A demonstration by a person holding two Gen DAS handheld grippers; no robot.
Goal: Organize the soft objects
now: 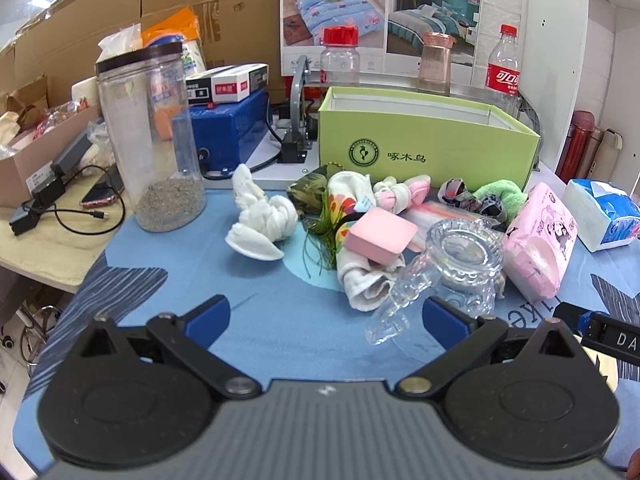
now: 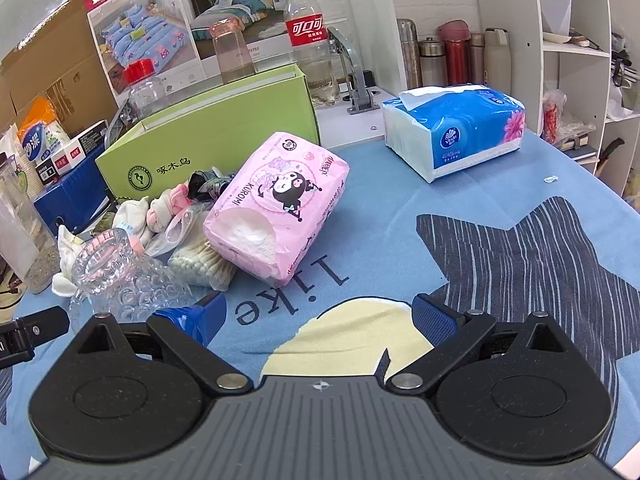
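Left tongs (image 1: 326,316) low over the blue cloth of the worktop (image 1: 256,280), jaws spread wide, nothing between them. Just beyond the right-hand finger lies a clear glass mug (image 1: 452,268) on its side, handle toward the camera. Right tongs (image 2: 320,320) are just as wide apart, empty too, hanging over the cream patch and the printed letters on the cloth; the mug (image 2: 120,276) sits by their left-hand finger.

On to the soft things, all heaped in a loose row in front of the green box (image 1: 432,140). A pink sponge block (image 1: 380,236) rests on a patterned white cloth (image 1: 360,276), touching the mug. To the left, lying apart, a knotted white sock (image 1: 264,220). Behind the sponge, a camouflage pouch (image 1: 310,194), a pink-and-white sock bundle (image 1: 404,194), a dark patterned strip (image 1: 464,196) and a green fuzzy cloth (image 1: 502,194) right against the box wall.

From the right-hand view, a pink tissue pack (image 2: 280,204) leans on the heap, with a bag of cotton swabs (image 2: 200,264) tucked against its near end. Farther right and well apart, the blue tissue pack (image 2: 456,128).

The green box stands open at the top. Left of the heap, a tall clear jar (image 1: 150,144) with grey grit at the bottom. Far back, a cola bottle (image 1: 505,64) stands behind the box.
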